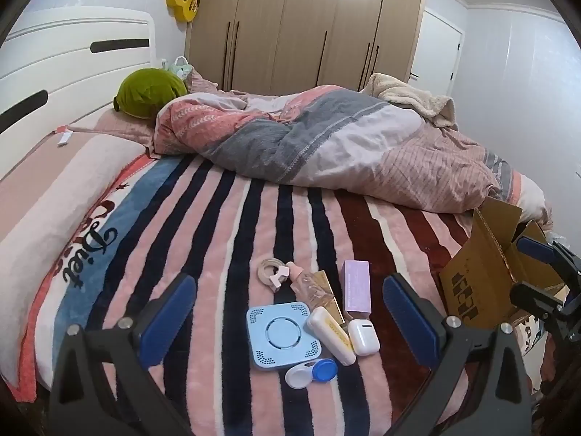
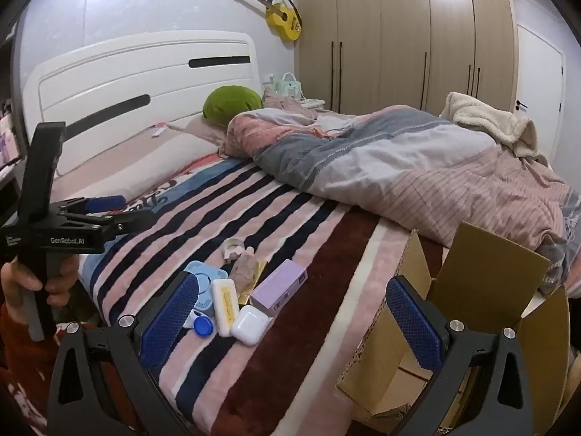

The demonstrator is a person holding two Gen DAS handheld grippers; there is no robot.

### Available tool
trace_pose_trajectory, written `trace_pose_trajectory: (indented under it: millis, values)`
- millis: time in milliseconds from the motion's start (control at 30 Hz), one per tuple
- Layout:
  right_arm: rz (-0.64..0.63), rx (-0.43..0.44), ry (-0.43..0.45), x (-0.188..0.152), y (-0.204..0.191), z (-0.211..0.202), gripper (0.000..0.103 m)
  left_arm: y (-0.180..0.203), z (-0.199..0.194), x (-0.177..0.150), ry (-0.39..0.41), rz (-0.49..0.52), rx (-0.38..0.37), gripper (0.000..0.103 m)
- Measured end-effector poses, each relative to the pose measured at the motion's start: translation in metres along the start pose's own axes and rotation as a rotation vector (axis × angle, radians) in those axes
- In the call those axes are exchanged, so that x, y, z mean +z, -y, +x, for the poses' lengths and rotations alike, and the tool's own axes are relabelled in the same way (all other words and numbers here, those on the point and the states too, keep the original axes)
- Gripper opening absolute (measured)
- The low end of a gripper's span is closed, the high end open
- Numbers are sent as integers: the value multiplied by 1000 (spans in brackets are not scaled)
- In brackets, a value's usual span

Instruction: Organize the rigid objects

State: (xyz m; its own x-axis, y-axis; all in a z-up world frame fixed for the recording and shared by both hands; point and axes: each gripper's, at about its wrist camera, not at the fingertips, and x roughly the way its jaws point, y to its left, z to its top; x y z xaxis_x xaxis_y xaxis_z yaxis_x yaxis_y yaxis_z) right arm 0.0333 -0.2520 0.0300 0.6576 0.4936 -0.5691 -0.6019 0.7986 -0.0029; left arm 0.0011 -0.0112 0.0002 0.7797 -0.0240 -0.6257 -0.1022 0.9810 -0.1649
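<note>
Both grippers hang wide open and empty above the striped fleece blanket [image 1: 225, 218] on the bed. The left gripper [image 1: 287, 301] points down straight at the huddle of small things: a pale blue square plastic box [image 1: 281, 334], a cream oblong case [image 1: 332, 334] lying slantwise, a white earbud case [image 1: 364, 336], a lilac carton [image 1: 357, 287]. The right gripper [image 2: 290, 312] sits nearer the open cardboard box [image 2: 483, 283], probably the destination. Left looks better placed for the first pick.
</note>
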Motion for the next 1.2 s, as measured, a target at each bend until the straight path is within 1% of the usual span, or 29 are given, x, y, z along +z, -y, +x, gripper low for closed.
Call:
trace_pose_trajectory:
  millis: [300,667,1200]
  values:
    - [-8,-8,5,-1,-5,-1,103,0,-2,-1,6,0,-5,103]
    - [-2,0,5,-1,-5,-3,103,-1,-6,-2,9,6,13,103]
    - [9,-4,7,-2,-2,-8,103,3,-9,-4,18,27,-3,103]
